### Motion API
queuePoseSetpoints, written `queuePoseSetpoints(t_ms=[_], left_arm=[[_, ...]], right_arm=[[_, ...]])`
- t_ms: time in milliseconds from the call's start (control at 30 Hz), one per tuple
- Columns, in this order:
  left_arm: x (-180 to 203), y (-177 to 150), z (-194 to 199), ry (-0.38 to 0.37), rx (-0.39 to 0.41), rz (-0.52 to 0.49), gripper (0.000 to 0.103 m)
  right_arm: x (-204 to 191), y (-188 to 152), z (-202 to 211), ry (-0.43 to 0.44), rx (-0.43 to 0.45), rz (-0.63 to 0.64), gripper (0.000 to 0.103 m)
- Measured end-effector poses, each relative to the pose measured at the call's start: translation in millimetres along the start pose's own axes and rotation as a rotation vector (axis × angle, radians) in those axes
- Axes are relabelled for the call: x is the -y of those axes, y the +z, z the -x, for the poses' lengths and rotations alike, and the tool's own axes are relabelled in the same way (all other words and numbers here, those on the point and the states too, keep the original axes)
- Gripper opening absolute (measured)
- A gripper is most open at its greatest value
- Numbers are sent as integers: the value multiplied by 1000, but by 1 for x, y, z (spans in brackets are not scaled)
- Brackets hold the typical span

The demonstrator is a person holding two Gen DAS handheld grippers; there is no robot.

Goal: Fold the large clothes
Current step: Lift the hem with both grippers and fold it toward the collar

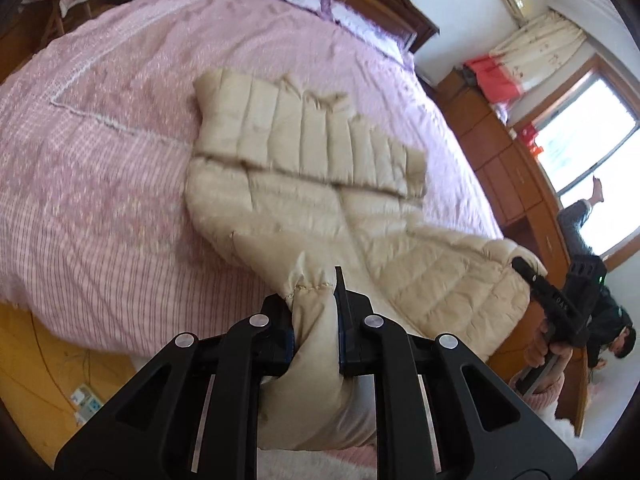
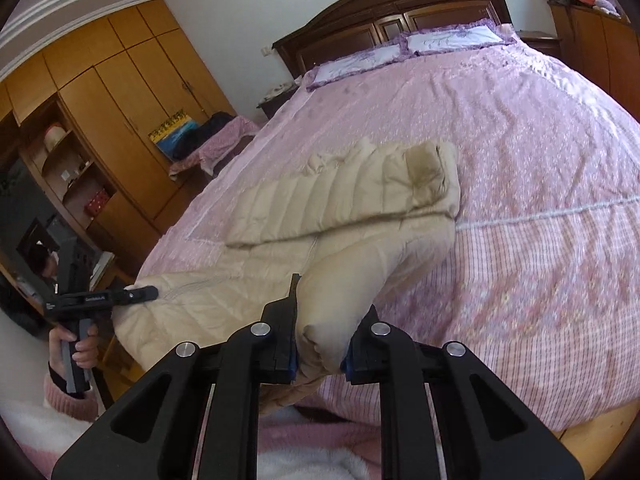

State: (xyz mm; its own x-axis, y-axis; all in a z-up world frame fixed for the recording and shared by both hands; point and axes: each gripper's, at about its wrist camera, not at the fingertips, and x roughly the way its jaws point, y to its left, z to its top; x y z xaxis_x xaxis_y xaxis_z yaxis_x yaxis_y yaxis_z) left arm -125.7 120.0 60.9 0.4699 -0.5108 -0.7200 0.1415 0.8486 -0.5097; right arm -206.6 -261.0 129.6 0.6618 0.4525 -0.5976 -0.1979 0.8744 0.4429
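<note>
Here, going left to right:
Shelves: the wooden cupboard [image 2: 76,184] at the left edge holds a jar [image 2: 54,136] and a red box [image 2: 96,202].
Coat: the puffy tan coat [image 1: 304,184] lies mid-frame on the pink bed [image 1: 100,168].
Left gripper [image 1: 314,316]: pinched tight on a coat corner.
Right gripper [image 2: 322,336]: pinched tight on another corner.

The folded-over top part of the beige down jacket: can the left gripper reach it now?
Probably not as things stand. The left gripper is shut on the near hem of the beige down jacket, so it is not free. The folded-over part lies unobstructed farther up the bed.
</note>
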Motion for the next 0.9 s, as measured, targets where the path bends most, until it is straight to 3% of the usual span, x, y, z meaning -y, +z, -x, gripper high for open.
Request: queuePoseSetpoints(t_ms=[267,500,900], left_arm=[[12,51,-4,-2,91,-26,14],[24,109,-20,83,156,-80,14],[10,162,-95,184,149,-84,14]], right_arm=[[7,40,-14,-14,50,-2,17],[19,77,-31,-57,96,5,17],[61,103,-102,-181,84,-30,17]])
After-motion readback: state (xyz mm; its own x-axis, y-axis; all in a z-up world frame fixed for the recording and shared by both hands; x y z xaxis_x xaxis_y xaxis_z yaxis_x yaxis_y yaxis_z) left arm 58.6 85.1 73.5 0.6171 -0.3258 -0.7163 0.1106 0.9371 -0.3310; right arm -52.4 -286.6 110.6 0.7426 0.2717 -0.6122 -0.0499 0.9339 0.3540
